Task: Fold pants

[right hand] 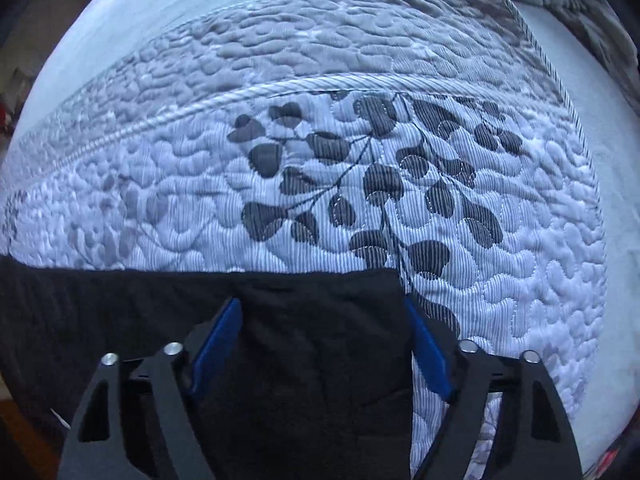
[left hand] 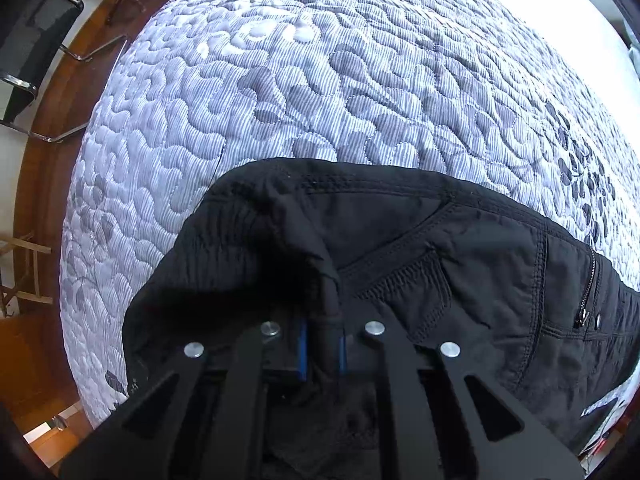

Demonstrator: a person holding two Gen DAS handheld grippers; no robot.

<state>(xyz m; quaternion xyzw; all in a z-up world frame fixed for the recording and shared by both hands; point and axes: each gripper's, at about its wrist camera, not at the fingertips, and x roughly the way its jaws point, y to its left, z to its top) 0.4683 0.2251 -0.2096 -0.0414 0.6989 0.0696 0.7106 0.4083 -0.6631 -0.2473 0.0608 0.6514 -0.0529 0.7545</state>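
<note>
A bedroom in a home: a bed with a quilted, leaf-printed bedspread (left hand: 320, 80) fills both views, beside a wooden floor (left hand: 52, 160) and a chair (left hand: 28, 40).

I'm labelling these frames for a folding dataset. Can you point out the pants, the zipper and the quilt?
pants (left hand: 480, 264): left wrist view, on the fabric by the pocket seam.
zipper (left hand: 588, 292): left wrist view, on its teeth above the pull.
quilt (right hand: 360, 184): right wrist view, on the dark leaf print.
</note>
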